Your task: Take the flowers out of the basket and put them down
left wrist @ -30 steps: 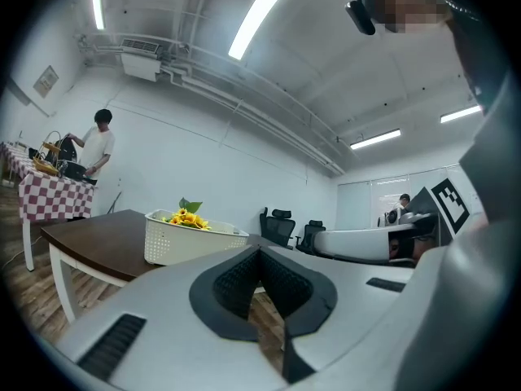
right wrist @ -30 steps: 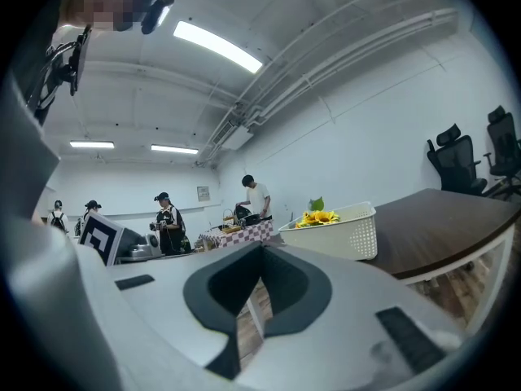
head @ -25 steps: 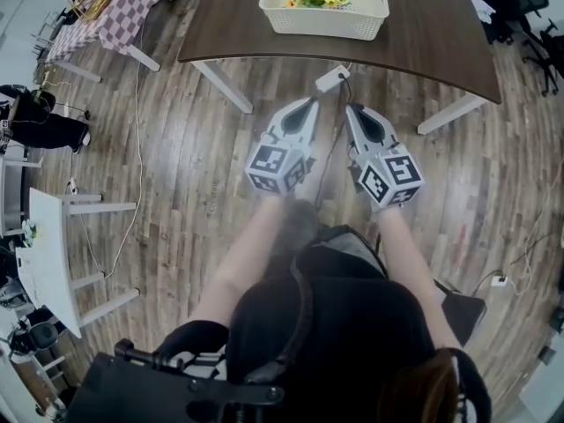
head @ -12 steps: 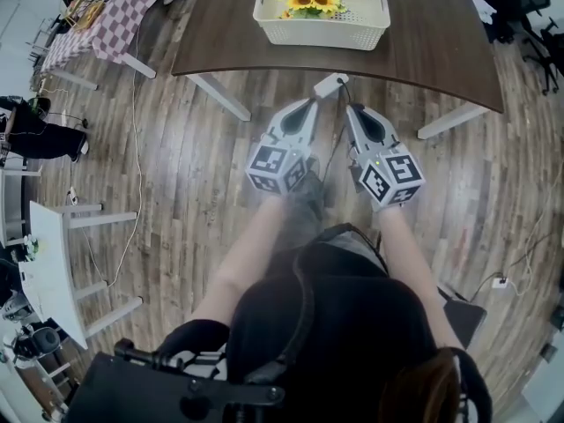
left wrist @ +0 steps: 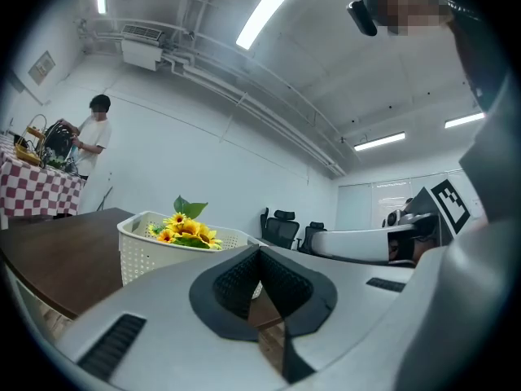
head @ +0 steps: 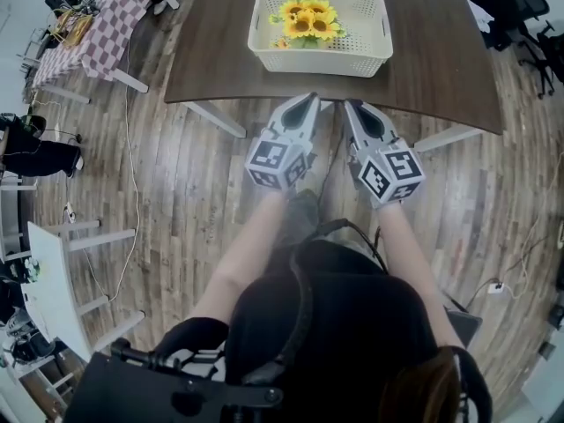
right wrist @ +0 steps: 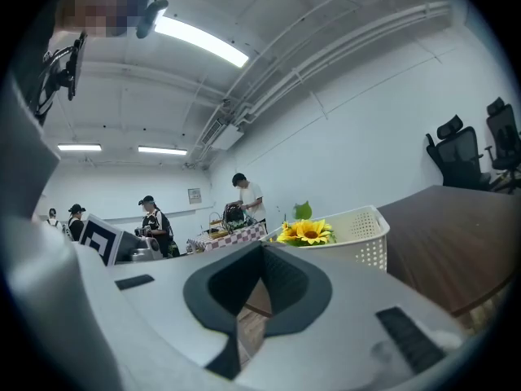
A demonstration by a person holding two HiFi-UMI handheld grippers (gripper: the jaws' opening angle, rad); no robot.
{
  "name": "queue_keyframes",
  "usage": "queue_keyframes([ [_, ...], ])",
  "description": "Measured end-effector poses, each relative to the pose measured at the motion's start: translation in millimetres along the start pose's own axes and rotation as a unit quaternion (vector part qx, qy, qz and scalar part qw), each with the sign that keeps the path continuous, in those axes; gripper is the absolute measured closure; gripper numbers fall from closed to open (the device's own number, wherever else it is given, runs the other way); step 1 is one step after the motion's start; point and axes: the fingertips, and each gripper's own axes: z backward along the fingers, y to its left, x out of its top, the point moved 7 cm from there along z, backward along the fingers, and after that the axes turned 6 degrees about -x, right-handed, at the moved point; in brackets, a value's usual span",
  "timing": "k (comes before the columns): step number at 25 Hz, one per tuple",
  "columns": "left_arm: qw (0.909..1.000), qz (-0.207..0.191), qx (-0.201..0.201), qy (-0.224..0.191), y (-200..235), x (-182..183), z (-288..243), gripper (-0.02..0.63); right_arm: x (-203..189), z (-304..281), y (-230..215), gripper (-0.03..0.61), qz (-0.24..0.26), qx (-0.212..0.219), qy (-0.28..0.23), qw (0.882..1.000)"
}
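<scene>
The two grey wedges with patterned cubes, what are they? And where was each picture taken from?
No robot here: a person holds a hand tool in each hand, the left gripper and the right gripper. The head view looks down from a camera on the person's head; the two gripper views ride on the tools and look along their fingers. Both pairs are shut and hold nothing. Ahead, on a dark table, a white basket holds yellow flowers, untouched.

Both forearms reach forward side by side, level. The left tool (head: pixel 307 106) and the right tool (head: pixel 353 111) are empty, jaws together.
</scene>
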Motion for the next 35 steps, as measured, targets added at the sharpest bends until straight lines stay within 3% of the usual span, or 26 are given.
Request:
queue_keyframes([
  [22, 0.9997, 0.002, -0.021, 0.009, 98, 30, -70, 0.601, 31, -113, -25, 0.575, 0.009, -0.008, 0.013, 1.0],
  [35, 0.9998, -0.001, -0.021, 0.0, 127, 58, -92, 0.601, 51, -162, -36, 0.575, 0.03, 0.009, 0.018, 0.999],
])
